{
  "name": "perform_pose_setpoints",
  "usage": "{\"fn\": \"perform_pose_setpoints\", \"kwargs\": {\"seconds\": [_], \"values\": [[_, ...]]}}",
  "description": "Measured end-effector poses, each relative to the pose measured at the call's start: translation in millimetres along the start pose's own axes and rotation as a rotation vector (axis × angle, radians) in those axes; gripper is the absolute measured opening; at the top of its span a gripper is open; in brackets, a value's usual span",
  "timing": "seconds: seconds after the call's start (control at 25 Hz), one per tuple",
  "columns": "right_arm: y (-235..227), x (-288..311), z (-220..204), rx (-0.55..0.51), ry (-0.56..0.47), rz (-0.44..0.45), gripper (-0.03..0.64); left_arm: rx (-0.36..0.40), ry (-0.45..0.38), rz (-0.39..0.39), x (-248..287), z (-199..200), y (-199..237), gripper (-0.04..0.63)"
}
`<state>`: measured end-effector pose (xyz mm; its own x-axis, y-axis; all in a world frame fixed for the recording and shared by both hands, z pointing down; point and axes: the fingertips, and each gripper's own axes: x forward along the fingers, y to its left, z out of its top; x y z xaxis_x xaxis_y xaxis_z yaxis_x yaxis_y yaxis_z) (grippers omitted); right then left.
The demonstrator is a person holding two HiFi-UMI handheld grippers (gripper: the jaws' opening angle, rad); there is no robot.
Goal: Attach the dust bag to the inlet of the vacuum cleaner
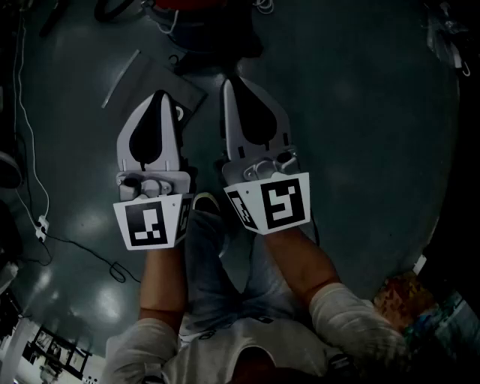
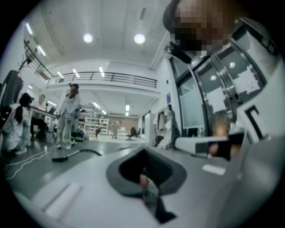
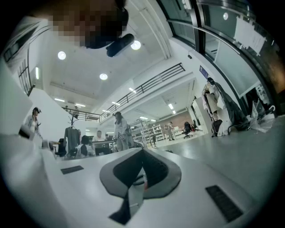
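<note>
Left gripper (image 1: 159, 99) and right gripper (image 1: 238, 82) clenched, empty, side by side.
Grey bag (image 1: 150, 79) lies flat on the floor (image 1: 360, 112) just past the left gripper's tip, near the red vacuum (image 1: 180, 6).

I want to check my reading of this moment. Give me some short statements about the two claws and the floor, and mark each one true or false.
1. The left claw and the right claw are both shut and empty. True.
2. The left claw grips the flat grey piece that lies on the floor. False: the claw is held level and looks out into the hall, and the piece lies ungripped on the floor.
3. A thin cable runs over the floor at the person's left. True.
4. The floor is a bright red carpet. False: it is dark grey and smooth.
5. The left gripper view shows a standing person in a large hall. True.
</note>
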<state>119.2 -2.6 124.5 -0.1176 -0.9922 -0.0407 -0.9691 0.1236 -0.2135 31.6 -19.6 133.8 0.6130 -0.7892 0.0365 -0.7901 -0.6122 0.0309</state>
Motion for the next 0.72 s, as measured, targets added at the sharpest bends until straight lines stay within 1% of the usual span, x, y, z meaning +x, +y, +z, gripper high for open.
{"fn": "perform_pose_setpoints", "kwargs": {"seconds": [0.08, 0.16, 0.2, 0.28, 0.36, 0.4, 0.44, 0.52, 0.56, 0.6, 0.64, 0.72], "values": [[12.6, 19.0, 30.2, -0.01, -0.051, 0.036, 0.009, 0.001, -0.033, 0.04, 8.9, 14.3, 21.0, 0.002], [19.2, 30.5, 40.9, -0.026, -0.08, 0.074, 0.01, 0.015, -0.05, 0.067, 16.5, 18.6, 36.3, 0.002], [19.2, 33.8, 36.1, -0.044, -0.087, 0.09, 0.009, 0.031, -0.046, 0.072, 19.6, 14.1, 41.2, 0.002], [16.1, 41.5, 12.3, -0.113, -0.085, 0.118, 0.009, 0.053, -0.011, 0.072, 26.6, -4.6, 48.7, 0.002], [15.4, 55.1, -10.5, -0.171, -0.07, 0.163, 0.009, 0.015, 0.007, 0.069, 37.4, -13.8, 57.9, 0.002], [17.9, 63.4, -15.4, -0.185, -0.072, 0.191, 0.01, 0.013, -0.007, 0.062, 41.3, -11.1, 61.8, 0.002], [22.2, 71.7, -16.4, -0.199, -0.086, 0.219, 0.009, 0.043, -0.03, 0.05, 43.2, -6.7, 65.3, 0.002], [31.3, 84.8, -18.8, -0.25, -0.107, 0.278, 0.009, 0.152, -0.057, 0.026, 43.8, -5.3, 74.1, 0.002], [35.7, 89.6, -23.5, -0.285, -0.098, 0.32, 0.01, 0.196, -0.043, 0.018, 43.3, -10.9, 80.2, 0.002], [41.2, 93.8, -31.6, -0.331, -0.073, 0.378, 0.01, 0.23, -0.012, 0.012, 42.3, -19.8, 87.2, 0.002], [48.1, 97.9, -43.5, -0.392, -0.038, 0.451, 0.01, 0.26, 0.034, 0.01, 40.2, -31.9, 94.8, 0.003], [60.9, 106.0, -79.6, -0.527, 0.049, 0.598, 0.011, 0.296, 0.159, 0.008, 34.4, -68.6, 111.1, 0.005]]}}
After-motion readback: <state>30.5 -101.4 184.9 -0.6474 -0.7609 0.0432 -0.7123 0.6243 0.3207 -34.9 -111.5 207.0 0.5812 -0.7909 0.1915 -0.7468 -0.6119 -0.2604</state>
